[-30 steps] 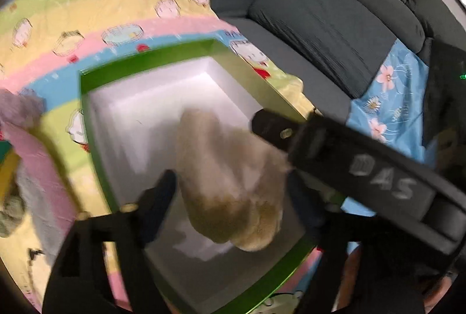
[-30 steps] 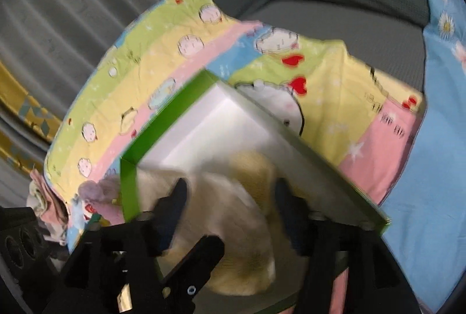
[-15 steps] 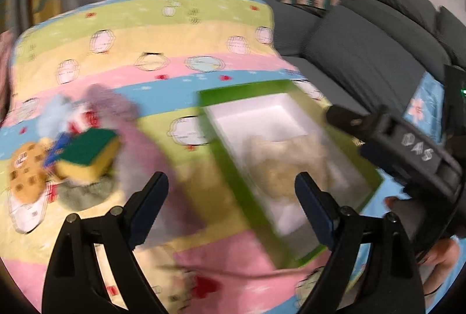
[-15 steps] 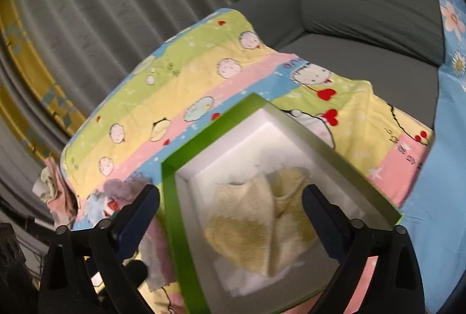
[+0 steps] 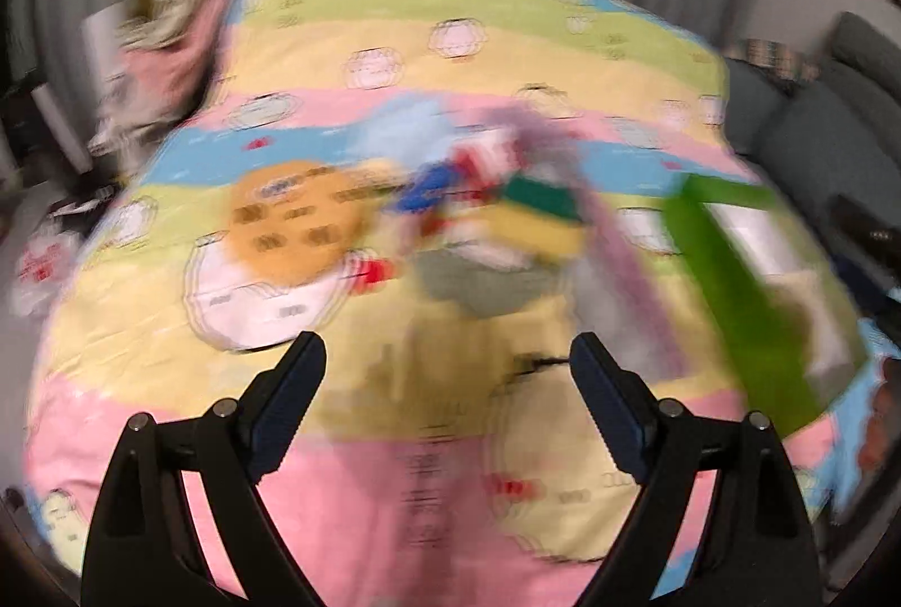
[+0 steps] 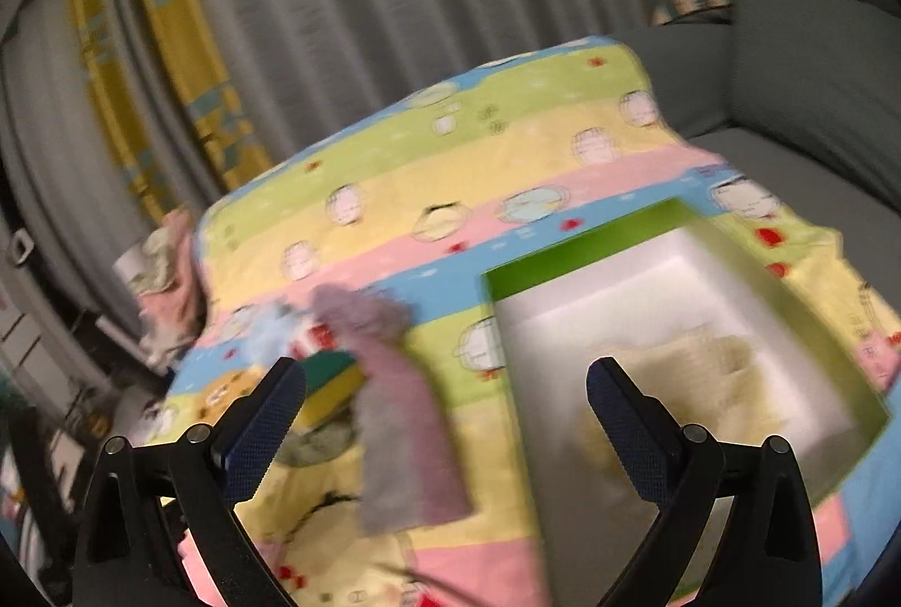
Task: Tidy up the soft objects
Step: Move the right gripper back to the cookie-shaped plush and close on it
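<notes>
Both grippers have drawn back from the box since the earlier frames, when the cream towel hung between them over it; the towel now lies inside. The left gripper (image 5: 447, 370) stands wide open with nothing between its fingers, above the striped cartoon blanket (image 5: 349, 483). The right gripper (image 6: 445, 393) has just been opening its jaws; they are now spread wide and empty, and the towel is free of them.

The cream towel (image 6: 704, 370) looks fluffy and crumpled, pale yellow, and rests on the white floor of the green-rimmed box (image 6: 569, 258). Left of the box lies a long mauve cloth (image 6: 394, 415). Beside it sits a yellow sponge with a green top (image 5: 540, 218), then a blurred pile of small coloured pieces. Further left is a round cookie-shaped cushion (image 5: 293, 230). Grey curtains (image 6: 349, 10) hang behind.
</notes>
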Motion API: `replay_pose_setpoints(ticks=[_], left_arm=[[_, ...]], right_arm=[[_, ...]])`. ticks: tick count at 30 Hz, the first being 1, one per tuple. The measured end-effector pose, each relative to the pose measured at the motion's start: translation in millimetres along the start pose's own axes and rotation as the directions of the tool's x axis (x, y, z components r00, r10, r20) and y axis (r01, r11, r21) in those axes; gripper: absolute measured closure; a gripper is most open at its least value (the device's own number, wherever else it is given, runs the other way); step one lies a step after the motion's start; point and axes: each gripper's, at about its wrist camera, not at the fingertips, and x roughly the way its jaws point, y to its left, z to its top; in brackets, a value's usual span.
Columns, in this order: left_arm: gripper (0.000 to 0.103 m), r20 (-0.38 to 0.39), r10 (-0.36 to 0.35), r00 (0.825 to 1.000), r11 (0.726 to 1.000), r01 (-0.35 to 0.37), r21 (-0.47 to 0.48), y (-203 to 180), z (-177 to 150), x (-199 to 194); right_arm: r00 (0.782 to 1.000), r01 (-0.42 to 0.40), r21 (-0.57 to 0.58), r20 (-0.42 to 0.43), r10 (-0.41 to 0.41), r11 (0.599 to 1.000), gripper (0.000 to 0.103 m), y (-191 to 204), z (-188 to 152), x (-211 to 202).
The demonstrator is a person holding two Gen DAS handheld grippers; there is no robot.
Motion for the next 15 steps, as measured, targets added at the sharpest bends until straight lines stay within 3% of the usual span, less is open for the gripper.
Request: replay_pose_setpoints(ticks=[3,8,11,14,15], left_arm=[[0.015,-0.007,0.108,0.994,0.992,-0.108,-0.058,45.4,-11.3,5.4],[0.016,-0.035,0.179,0.983,0.954,-0.182,-0.237,117.8,-33.3,13.0],[0.016,-0.044,0.221,0.974,0.932,-0.224,-0.284,137.1,-32.6,13.8],[0.016,-0.054,0.204,0.977,0.913,-0.21,-0.35,155.9,-31.7,15.3],[0.016,-0.055,0.186,0.981,0.907,-0.193,-0.374,161.2,-31.0,15.2]], right_arm=[[0.995,-0.088,-0.044,-0.05,0.086,0.995,0.003,27.4,-17.8,14.1],[0.96,-0.224,-0.063,-0.184,0.209,0.973,0.003,75.3,-48.2,45.7],[0.917,-0.288,-0.052,-0.302,0.26,0.956,0.003,111.5,-57.6,76.5],[0.871,-0.326,-0.021,-0.395,0.292,0.945,0.003,148.4,-59.5,111.9],[0.867,-0.32,-0.018,-0.408,0.286,0.947,0.004,159.6,-59.1,123.4]])
